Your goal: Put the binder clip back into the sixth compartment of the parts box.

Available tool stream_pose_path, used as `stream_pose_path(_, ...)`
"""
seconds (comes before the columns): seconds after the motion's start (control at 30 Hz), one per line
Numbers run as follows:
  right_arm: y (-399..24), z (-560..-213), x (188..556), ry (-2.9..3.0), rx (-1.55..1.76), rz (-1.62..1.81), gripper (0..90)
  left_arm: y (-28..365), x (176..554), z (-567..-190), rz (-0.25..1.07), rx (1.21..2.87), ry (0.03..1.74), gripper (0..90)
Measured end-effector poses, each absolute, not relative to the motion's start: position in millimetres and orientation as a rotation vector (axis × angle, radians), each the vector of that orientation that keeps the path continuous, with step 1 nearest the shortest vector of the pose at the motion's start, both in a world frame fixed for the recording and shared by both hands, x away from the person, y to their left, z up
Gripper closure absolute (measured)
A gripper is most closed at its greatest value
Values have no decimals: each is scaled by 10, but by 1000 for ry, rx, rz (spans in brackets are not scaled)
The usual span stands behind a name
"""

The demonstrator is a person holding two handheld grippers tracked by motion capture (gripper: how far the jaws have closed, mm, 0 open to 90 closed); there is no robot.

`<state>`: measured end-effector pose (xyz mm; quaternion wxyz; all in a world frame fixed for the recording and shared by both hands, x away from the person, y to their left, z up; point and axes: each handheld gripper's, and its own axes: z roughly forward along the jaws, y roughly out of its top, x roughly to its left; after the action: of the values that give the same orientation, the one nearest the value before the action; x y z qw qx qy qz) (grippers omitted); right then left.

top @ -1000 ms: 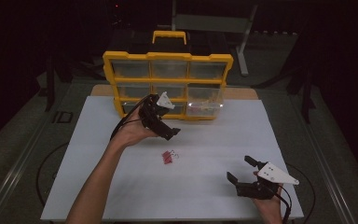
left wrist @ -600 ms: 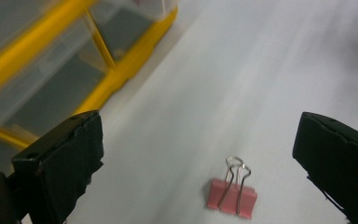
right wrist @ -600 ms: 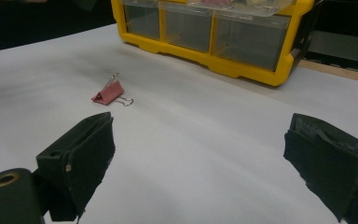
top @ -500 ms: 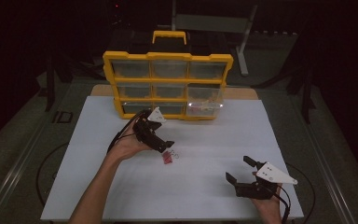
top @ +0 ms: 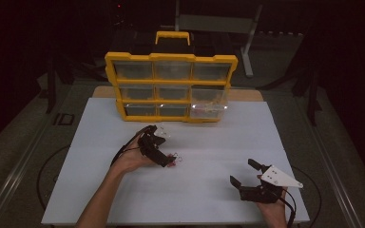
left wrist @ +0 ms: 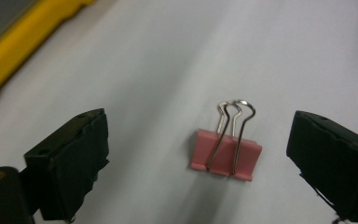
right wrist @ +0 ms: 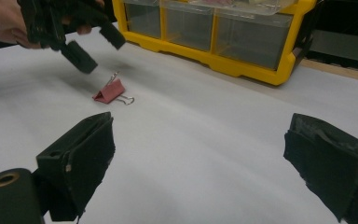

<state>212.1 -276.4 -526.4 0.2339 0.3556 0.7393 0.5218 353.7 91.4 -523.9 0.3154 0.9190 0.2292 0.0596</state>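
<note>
A small pink binder clip (left wrist: 226, 151) with wire handles lies on the white table top (top: 209, 142), left of centre. My left gripper (left wrist: 199, 137) hangs low over it, pointing down. Its jaws have just been closing a little; the clip (top: 173, 158) sits in the wide gap between them, and neither pad touches it. From the right gripper view, the left gripper (right wrist: 93, 44) hovers just above and behind the clip (right wrist: 109, 92). My right gripper (top: 244, 173) rests near the table's front right, open, with nothing between its fingers.
A yellow parts organizer (top: 171, 88) with clear drawers stands upright at the back of the table; its lower right drawer holds small items. Its yellow frame (right wrist: 242, 60) shows in the right gripper view. A dark floor surrounds the table.
My left hand has come down and slightly toward the front, from near the organizer to just over the pink clip. The right gripper has stayed where it was.
</note>
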Motion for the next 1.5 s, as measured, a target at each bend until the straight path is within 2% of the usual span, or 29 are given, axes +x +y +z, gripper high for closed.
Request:
stream_pose_path(0.17, -2768, -5263, 2121, 2029, 977, 1432, 79, 874, 3491, -5354, 127, 2442, 590, 128)
stream_pose_path(0.43, -2766, -5265, 2125, 2030, 976, 1431, 78, 793, 3435, -5502, 111, 2491, 550, 293)
stream_pose_path(0.67, -2768, -5267, 2128, 2027, 979, 1433, 78, 764, 3422, -5535, 114, 2497, 527, 473)
stream_pose_path(1.13, -2755, -5275, 2138, 2028, 985, 1437, 79, 767, 3407, -5498, 105, 2465, 548, 501)
stream_pose_path(1.5, -2745, -5288, 2154, 2037, 979, 1432, 79, 841, 3504, -5031, 147, 2371, 550, 501)
